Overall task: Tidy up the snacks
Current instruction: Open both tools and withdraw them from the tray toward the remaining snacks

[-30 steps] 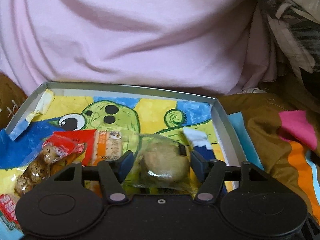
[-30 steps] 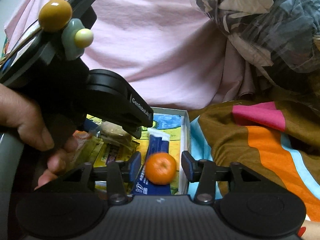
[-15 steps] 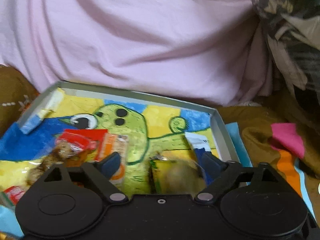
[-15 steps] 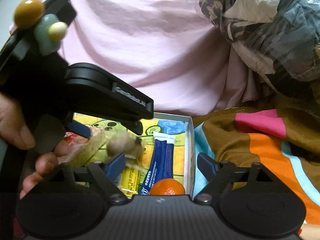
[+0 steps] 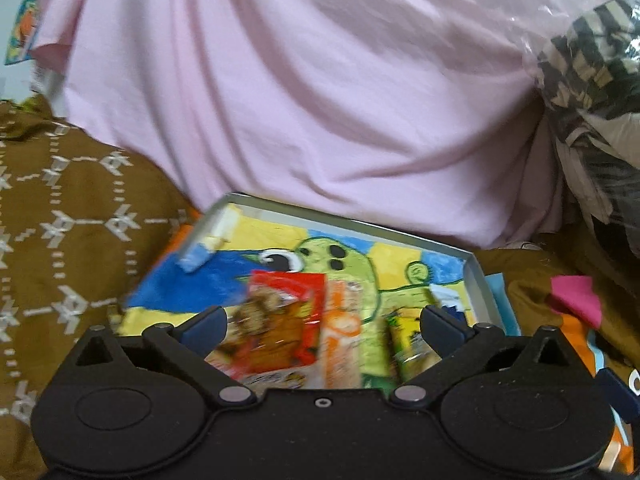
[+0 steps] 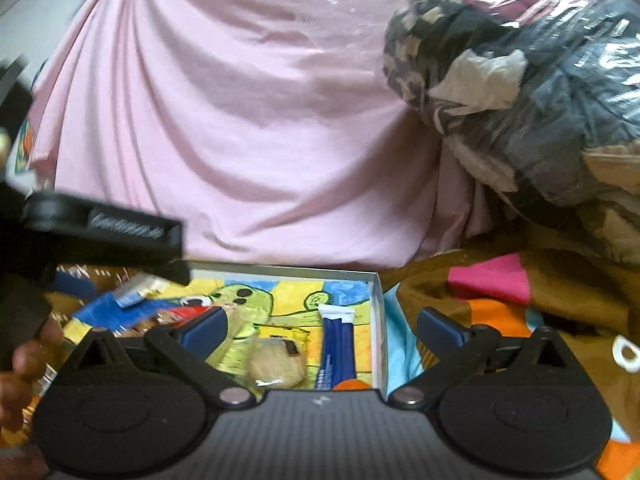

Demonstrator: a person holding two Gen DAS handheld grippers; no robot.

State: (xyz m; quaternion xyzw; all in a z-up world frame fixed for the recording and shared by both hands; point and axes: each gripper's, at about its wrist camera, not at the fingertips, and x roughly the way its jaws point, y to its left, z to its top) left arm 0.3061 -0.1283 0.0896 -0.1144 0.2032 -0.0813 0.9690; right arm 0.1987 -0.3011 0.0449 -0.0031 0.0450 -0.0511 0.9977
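Both tongs are seen opening, nothing clamped. Snack packets (image 5: 280, 320) lie in the tray (image 5: 476, 280) beyond the left tongs (image 5: 322, 320); an orange (image 6: 352, 385) lies below the right tongs (image 6: 320, 330).

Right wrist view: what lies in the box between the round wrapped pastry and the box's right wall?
In the right wrist view, the dark blue tube packet lies between the wrapped pastry and the box's right wall, with the orange at its near end.

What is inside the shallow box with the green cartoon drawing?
Inside the box: a red snack packet, a wrapped round cake, a blue tube and an orange, its lower part hidden by the right gripper's body.
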